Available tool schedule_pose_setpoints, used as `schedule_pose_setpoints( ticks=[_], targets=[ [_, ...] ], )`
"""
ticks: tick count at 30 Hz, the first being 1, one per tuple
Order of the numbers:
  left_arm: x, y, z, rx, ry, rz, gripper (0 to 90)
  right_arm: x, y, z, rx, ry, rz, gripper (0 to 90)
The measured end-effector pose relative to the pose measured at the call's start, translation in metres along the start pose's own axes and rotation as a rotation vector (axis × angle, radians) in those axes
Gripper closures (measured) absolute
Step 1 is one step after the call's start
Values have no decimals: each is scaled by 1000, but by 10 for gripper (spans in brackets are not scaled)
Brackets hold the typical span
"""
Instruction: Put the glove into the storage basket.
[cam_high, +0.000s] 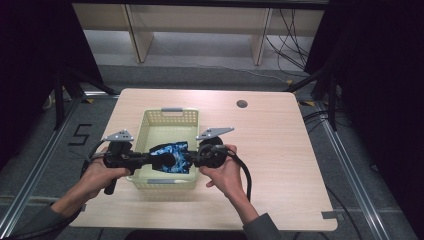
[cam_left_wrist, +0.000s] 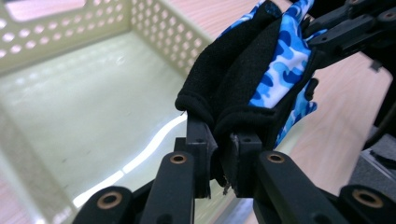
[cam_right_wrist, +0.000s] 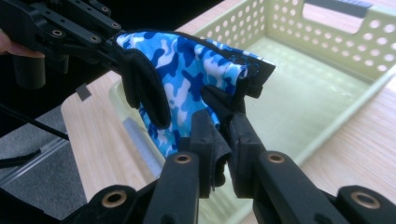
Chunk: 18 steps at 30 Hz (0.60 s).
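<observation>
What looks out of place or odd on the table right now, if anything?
Nothing looks spilled or damaged. The blue camouflage glove hangs bunched and folded between the left gripper and right gripper, both clamped on its black edges, above the pale green basket, which sits square on the table.

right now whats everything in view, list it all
glove: 1, blue camouflage with black trim, stretched between the two grippers above the basket
basket: 1, pale yellow-green, perforated, near the table's middle, nothing seen lying inside
table: 1, light wood, with a round hole near the far edge
shelf unit: 1, pale wood, on the floor beyond the table
cables: several, black, on the floor at far right
left gripper: 1, black, shut on the glove's black edge
right gripper: 1, black, shut on the glove's other end
hands: 2, each holding a gripper, coming in from the bottom
</observation>
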<state>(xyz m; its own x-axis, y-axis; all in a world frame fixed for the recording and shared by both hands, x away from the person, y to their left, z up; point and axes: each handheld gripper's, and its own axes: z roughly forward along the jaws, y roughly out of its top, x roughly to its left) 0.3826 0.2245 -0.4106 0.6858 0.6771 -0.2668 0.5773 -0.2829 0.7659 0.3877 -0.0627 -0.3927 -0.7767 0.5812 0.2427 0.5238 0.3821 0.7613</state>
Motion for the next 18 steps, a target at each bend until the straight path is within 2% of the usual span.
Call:
schedule_pose_setpoints(
  ticks=[1, 4, 8, 12, 15, 18],
  targets=[
    [2, -1, 0, 2, 4, -5, 807, -1, 1, 6, 9, -7, -17, 828],
    [11, -7, 3, 24, 20, -25, 806, -1, 3, 19, 47, -9, -5, 831],
    [22, -14, 10, 58, 20, -40, 805, -4, 0, 38, 77, -34, -4, 833],
    [26, -17, 15, 81, 36, -48, 804, -7, -3, 51, 112, -42, 11, 837],
    [27, -19, 18, 82, 28, -56, 803, -9, -5, 57, 126, -51, 21, 839],
    [28, -21, 21, 115, 28, -52, 799, -10, -5, 62, 147, -62, 6, 839]
  ],
)
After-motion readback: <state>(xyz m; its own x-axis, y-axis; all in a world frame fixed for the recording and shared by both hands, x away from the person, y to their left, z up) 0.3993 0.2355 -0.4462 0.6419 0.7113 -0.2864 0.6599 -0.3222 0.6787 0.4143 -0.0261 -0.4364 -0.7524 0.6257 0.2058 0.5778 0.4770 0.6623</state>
